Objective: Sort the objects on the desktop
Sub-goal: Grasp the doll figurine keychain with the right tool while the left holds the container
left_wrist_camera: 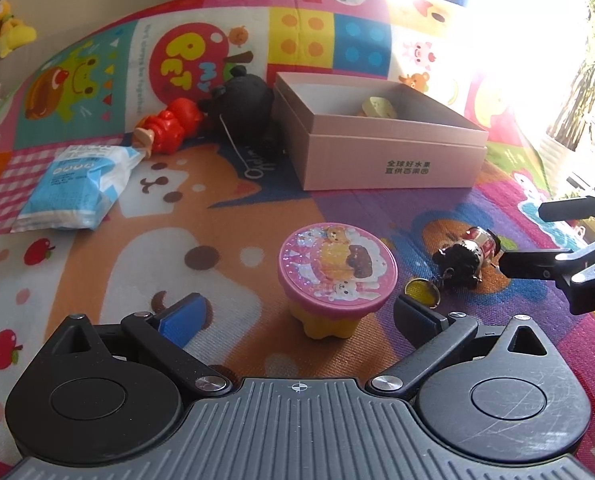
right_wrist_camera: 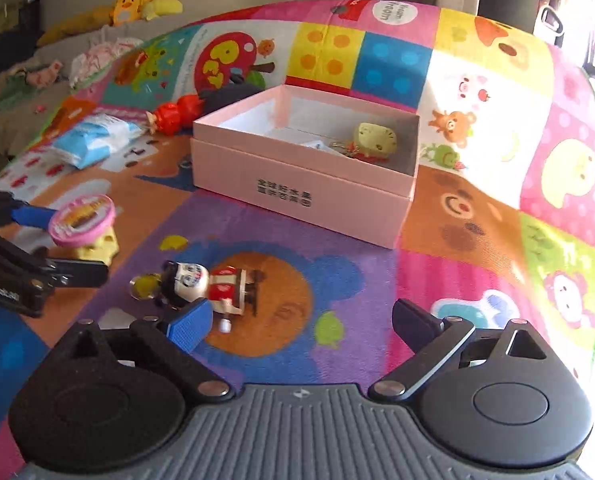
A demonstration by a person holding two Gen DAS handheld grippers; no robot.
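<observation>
A pink-lidded yellow cup toy (left_wrist_camera: 337, 272) stands on the colourful play mat. My left gripper (left_wrist_camera: 297, 303) is open, with the cup between its fingertips and its pads apart from it. The right wrist view shows the same: the cup (right_wrist_camera: 83, 216) sits inside the left gripper (right_wrist_camera: 79, 242). A small doll keychain (right_wrist_camera: 209, 280) in red lies on the mat beside the blue pad of my right gripper (right_wrist_camera: 301, 308), which stands wide open and holds nothing. An open pink box (right_wrist_camera: 297, 184) sits beyond, with a yellow toy (right_wrist_camera: 373, 136) inside.
A red figure (left_wrist_camera: 169, 124), a black plush (left_wrist_camera: 245, 100) and a blue-white packet (left_wrist_camera: 77, 188) lie left of the box (left_wrist_camera: 393, 160). Yellow plush toys (right_wrist_camera: 137, 0) rest on a sofa behind the mat. Strong sun glare washes out the far right of the left wrist view.
</observation>
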